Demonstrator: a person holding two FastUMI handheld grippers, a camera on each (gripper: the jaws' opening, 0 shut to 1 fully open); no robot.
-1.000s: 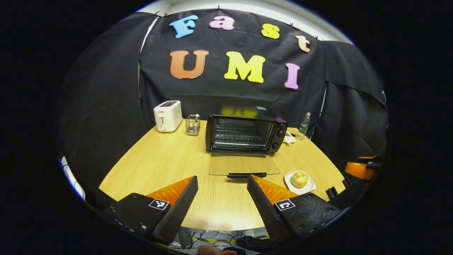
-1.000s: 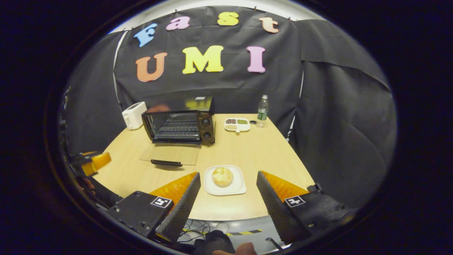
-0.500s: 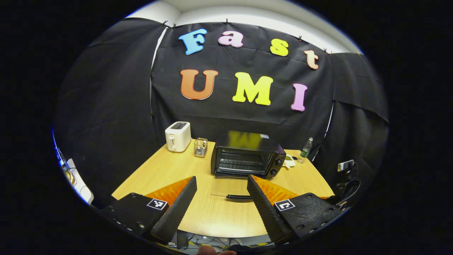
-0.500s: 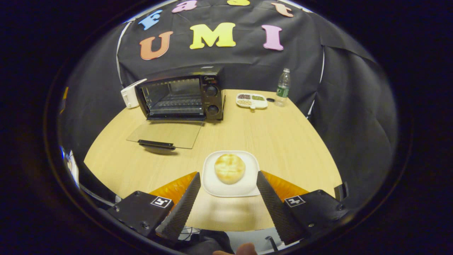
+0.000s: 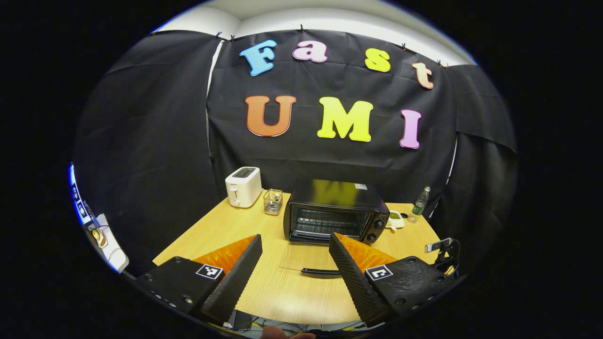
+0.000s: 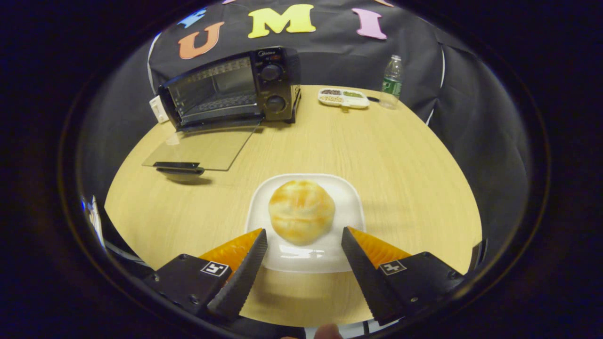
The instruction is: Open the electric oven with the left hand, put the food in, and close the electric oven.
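1. The wooden desk (image 5: 212, 230) carries everything here; its pale top has a rounded front edge.
2. A white toaster (image 5: 243, 186) stands upright at the desk's far left corner.
3. A small wire holder (image 5: 272, 201) sits just right of the toaster; its contents are too small to tell.
4. A divided snack tray (image 6: 343, 97) lies toward the desk's far right.
5. A clear plastic bottle (image 6: 391, 75) with a green label stands upright just right of that tray.

No legible text. The small logo (image 6: 264, 53) above the electric oven's (image 6: 221, 89) knobs is too small to read. The water bottle (image 6: 391, 80) label is blurred. The square coded tags (image 6: 212, 269) on the right gripper (image 6: 304, 231) carry no characters.
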